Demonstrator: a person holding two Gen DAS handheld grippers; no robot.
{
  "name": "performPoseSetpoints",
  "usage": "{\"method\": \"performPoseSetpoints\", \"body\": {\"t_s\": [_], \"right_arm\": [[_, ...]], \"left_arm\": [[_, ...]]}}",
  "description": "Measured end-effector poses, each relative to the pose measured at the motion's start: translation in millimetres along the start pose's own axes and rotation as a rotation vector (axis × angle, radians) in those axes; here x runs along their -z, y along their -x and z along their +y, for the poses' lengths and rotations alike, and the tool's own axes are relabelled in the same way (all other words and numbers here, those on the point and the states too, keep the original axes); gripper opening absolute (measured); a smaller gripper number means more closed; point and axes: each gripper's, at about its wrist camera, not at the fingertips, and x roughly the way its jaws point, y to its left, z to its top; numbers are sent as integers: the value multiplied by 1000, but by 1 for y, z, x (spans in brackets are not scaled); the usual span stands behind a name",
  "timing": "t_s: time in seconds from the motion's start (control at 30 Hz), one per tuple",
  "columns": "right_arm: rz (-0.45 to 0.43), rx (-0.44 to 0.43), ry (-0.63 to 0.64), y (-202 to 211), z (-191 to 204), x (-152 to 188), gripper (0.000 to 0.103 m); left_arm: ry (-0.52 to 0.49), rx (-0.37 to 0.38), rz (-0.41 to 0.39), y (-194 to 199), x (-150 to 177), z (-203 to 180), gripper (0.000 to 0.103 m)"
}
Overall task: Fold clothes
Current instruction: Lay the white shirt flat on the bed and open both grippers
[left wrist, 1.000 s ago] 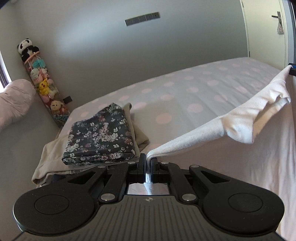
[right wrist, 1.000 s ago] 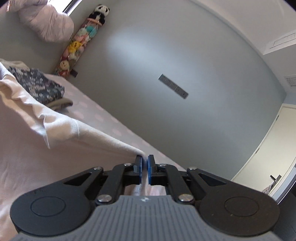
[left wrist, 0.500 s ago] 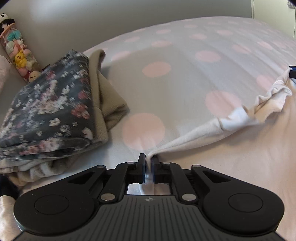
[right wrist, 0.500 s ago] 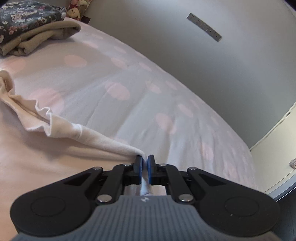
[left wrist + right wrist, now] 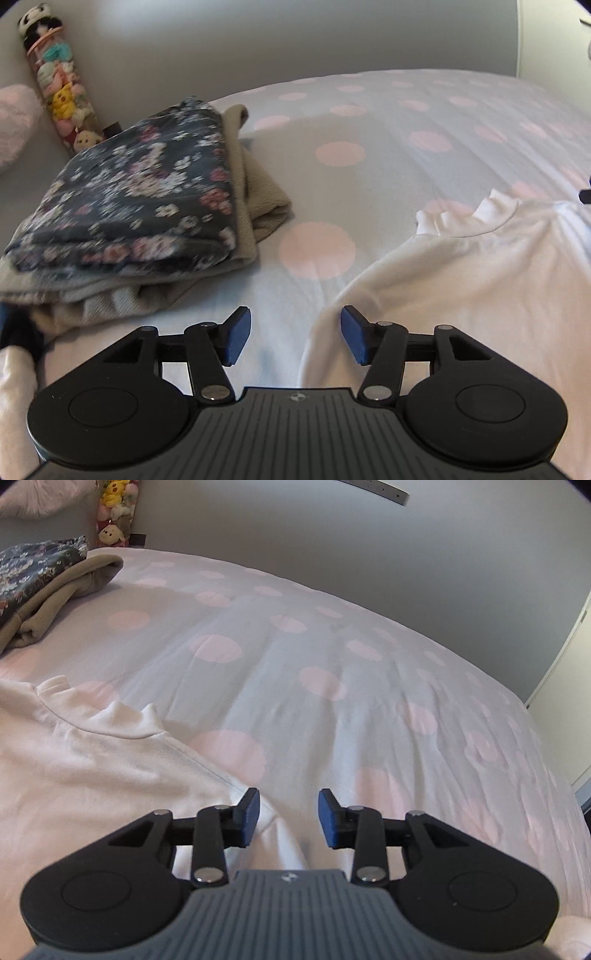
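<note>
No readable writing or brand shows anywhere; each gripper body carries only a small round emblem too tiny to make out. Nearest in the left wrist view, the left gripper [image 5: 295,339] has its blue pads spread wide and still parting, pressing on nothing; the rounded edge of the white shirt [image 5: 461,280] lies on the bed under the gap, toward the right pad. In the right wrist view the right gripper [image 5: 288,818] is likewise opening, its pads apart and clear of the cloth, with a shoulder fold of the white shirt [image 5: 92,775] lying beneath and between them. The shirt rests flat on the spotted bedspread [image 5: 369,166], its ribbed collar [image 5: 465,221] pointing away from the grippers. Farther left sits a pile with a dark floral garment [image 5: 140,192] folded on top of a beige garment [image 5: 258,199]. Beyond, against the grey wall, stands a tall tube of plush toys [image 5: 59,85] topped by a panda.
</note>
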Motion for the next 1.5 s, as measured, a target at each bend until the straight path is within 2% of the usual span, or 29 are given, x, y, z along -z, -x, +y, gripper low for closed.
{"method": "performPoseSetpoints", "body": {"t_s": [0.23,0.47,0.57,0.73,0.9,1.0,1.07,1.1,1.13,1.17,1.2,1.23,1.3,1.5], "right_arm": [[92,-37,-117,62,-31,47,38],[211,-85,-220,117,-56,116,39],[270,-105,-271,135,-65,144,40],[369,-141,-352,158,-76,188,49],[485,-170,-395,169,-76,222,51],[481,-187,-416,175,-73,230,51],[481,-195,-418,177,-69,232,47],[482,-205,-413,179,-65,232,33],[482,-213,-408,180,-61,231,18],[478,-216,-401,183,-58,231,13],[469,-210,-392,185,-56,230,7],[457,-196,-385,188,-55,228,6],[430,-174,-392,194,-58,224,6],[356,-87,-468,204,-103,199,6]], "left_arm": [[27,4,67,53,35,20,53],[0,27,178,96,88,31,53],[-10,35,231,106,106,34,54],[-20,62,335,116,137,37,56],[-20,65,410,122,166,33,56],[0,69,443,122,179,33,56],[22,72,453,121,186,34,56],[38,73,450,121,188,35,54],[62,82,443,122,190,36,46],[88,94,436,123,191,38,38],[123,113,426,125,191,41,21],[151,128,413,127,189,44,8],[167,120,374,136,182,47,2],[234,88,268,162,147,73,1]]}}
